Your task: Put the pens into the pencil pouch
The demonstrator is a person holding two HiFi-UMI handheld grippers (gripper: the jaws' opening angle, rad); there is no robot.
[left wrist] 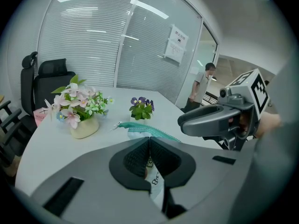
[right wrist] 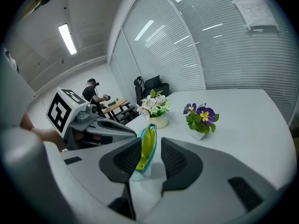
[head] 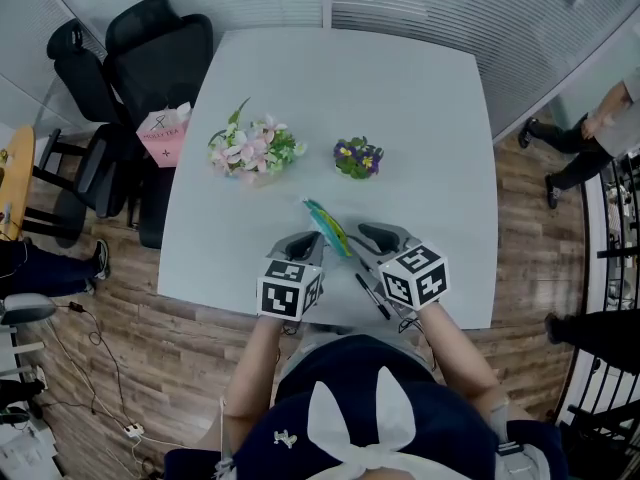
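Observation:
The pencil pouch (head: 327,226), teal-zippered with a yellow-green lining, stands on edge on the white table (head: 400,98) between my two grippers. My left gripper (head: 303,240) is shut on the pouch's near white edge, and the fabric shows pinched in its jaws (left wrist: 149,141). The teal zipper line of the pouch (left wrist: 145,129) runs away ahead of it. My right gripper (head: 372,236) is open around the pouch mouth (right wrist: 147,146), with a gap to its right-hand pad (right wrist: 175,157). A black pen (head: 372,296) lies on the table under the right gripper, near the front edge.
A pot of pink flowers (head: 252,151) and a small pot of purple flowers (head: 357,157) stand mid-table beyond the pouch. A black office chair (head: 140,58) with a pink bag (head: 163,133) is at the table's left. People stand at the right (head: 590,133).

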